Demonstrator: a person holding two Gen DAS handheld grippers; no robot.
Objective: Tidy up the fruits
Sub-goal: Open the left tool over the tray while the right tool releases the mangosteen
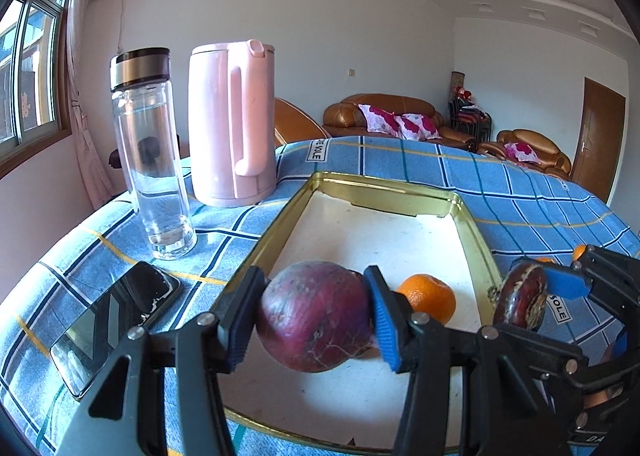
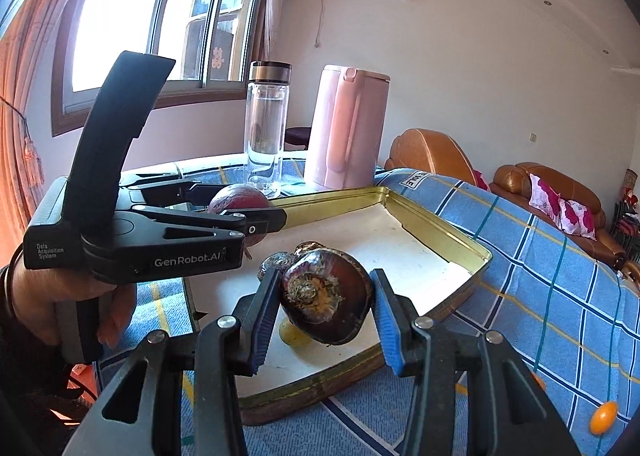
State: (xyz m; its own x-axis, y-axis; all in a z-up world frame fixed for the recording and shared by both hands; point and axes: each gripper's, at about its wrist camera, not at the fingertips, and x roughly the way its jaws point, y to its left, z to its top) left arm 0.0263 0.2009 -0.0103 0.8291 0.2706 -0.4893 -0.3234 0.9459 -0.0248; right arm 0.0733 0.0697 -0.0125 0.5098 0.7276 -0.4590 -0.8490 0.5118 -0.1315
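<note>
My left gripper [image 1: 314, 312] is shut on a round purple-red fruit [image 1: 316, 316], held just above the near end of a gold-rimmed tin tray [image 1: 384, 184]. An orange [image 1: 428, 298] lies in the tray right behind it. My right gripper [image 2: 324, 312] is shut on a dark red-brown fruit [image 2: 326, 296] with a rough stem scar, above the tray's near edge [image 2: 320, 388]. In the right wrist view the left gripper [image 2: 240, 202] and its fruit [image 2: 236, 196] show at the left, held by a hand [image 2: 116, 316]. The right gripper's blue pad [image 1: 564, 282] presses its fruit [image 1: 520, 296] beside the tray's right rim.
A glass bottle [image 1: 154, 160] and a pink kettle [image 1: 232, 124] stand behind the tray on the blue checked cloth [image 1: 540, 208]. A phone [image 1: 116, 320] lies at the left. Small orange fruits [image 2: 604, 416] rest on the cloth at the right. Brown sofas [image 1: 384, 112] stand beyond.
</note>
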